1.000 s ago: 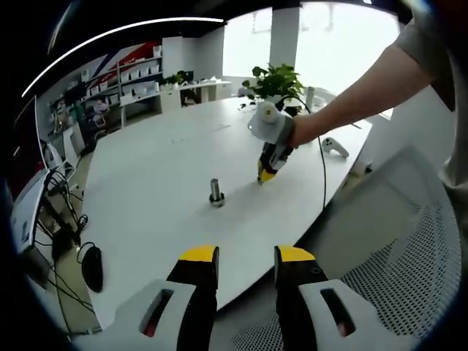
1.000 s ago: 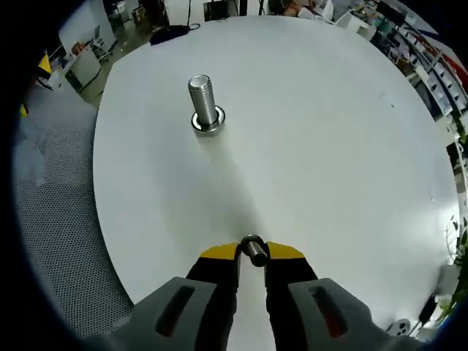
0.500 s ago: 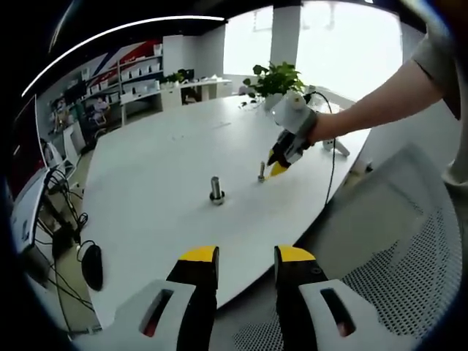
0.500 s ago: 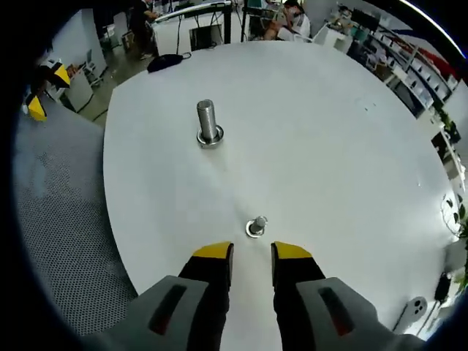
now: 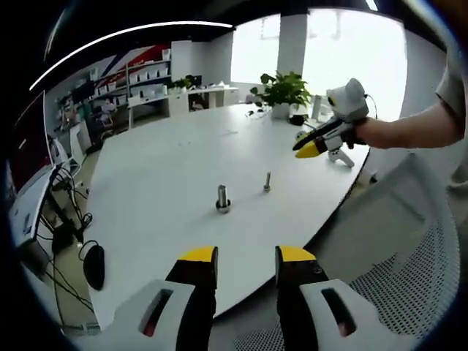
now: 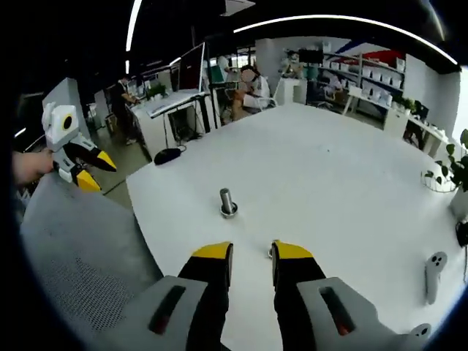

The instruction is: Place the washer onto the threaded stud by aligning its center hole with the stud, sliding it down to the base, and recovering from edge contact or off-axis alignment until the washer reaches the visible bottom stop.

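Observation:
A thick threaded stud (image 5: 222,197) stands upright on the white table (image 5: 161,168), with a metal ring around its base. To its right stands a small upright bolt (image 5: 267,182). My left gripper (image 5: 246,256) is open and empty, held off the table's near edge. My right gripper (image 5: 308,149) hangs in a hand, raised above the table's right side, well away from both parts. In the right gripper view the stud (image 6: 227,202) stands ahead of the open right gripper (image 6: 252,254), and the small bolt (image 6: 270,252) peeks out beside its right jaw. The left gripper (image 6: 86,167) shows far left.
A potted plant (image 5: 284,88) and a white hand controller (image 6: 434,268) sit near the table's far side. A black mouse (image 6: 168,155) lies by a table edge. A grey mesh chair (image 5: 395,263) stands close to the table. Desks, shelves and people fill the background.
The right gripper, shut on the small bolt a second ago, has let it go standing on the table and pulled up and away. The left gripper has barely moved.

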The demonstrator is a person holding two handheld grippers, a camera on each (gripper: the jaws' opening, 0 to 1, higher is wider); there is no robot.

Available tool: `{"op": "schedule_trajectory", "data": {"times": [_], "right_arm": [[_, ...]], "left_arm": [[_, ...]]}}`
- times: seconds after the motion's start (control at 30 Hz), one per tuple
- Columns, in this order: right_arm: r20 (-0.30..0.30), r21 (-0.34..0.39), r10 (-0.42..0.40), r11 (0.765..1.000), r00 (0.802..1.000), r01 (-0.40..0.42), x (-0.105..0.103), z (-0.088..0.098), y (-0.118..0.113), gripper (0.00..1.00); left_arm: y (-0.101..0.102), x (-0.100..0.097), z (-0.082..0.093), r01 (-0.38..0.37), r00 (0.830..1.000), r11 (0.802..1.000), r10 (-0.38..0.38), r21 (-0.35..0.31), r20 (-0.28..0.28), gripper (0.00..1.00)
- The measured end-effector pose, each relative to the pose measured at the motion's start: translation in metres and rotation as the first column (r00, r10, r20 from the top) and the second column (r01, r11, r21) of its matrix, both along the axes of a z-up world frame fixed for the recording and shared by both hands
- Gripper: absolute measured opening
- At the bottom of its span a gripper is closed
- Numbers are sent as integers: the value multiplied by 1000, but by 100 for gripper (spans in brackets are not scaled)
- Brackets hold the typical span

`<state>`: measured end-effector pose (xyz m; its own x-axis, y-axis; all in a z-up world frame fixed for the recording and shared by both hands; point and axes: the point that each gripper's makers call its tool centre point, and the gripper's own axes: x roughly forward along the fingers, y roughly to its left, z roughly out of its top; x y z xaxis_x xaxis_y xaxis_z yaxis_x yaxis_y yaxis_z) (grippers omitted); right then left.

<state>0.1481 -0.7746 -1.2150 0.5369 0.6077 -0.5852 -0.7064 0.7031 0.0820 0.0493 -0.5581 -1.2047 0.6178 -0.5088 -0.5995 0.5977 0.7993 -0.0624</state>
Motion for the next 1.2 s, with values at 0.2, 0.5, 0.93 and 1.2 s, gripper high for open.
{"op": "schedule_trajectory", "data": {"times": [0.2, 0.5, 0.93, 1.2], "right_arm": [[-7, 58, -27, 998, 1000, 27, -32, 17, -3, 26], [-37, 121, -60, 991, 997, 64, -64, 33, -10, 29], [41, 53, -70, 996, 997, 67, -75, 24, -10, 29], [22, 49, -72, 996, 997, 71, -76, 18, -11, 30]], "left_arm": [[2, 2, 8, -23, 999, 1000, 24, -19, 41, 29], [7, 10, 24, -67, 992, 994, 76, -84, 105, 29], [7, 12, 28, -89, 987, 993, 99, -79, 126, 29], [11, 15, 30, -115, 984, 990, 125, -82, 129, 29]]}}
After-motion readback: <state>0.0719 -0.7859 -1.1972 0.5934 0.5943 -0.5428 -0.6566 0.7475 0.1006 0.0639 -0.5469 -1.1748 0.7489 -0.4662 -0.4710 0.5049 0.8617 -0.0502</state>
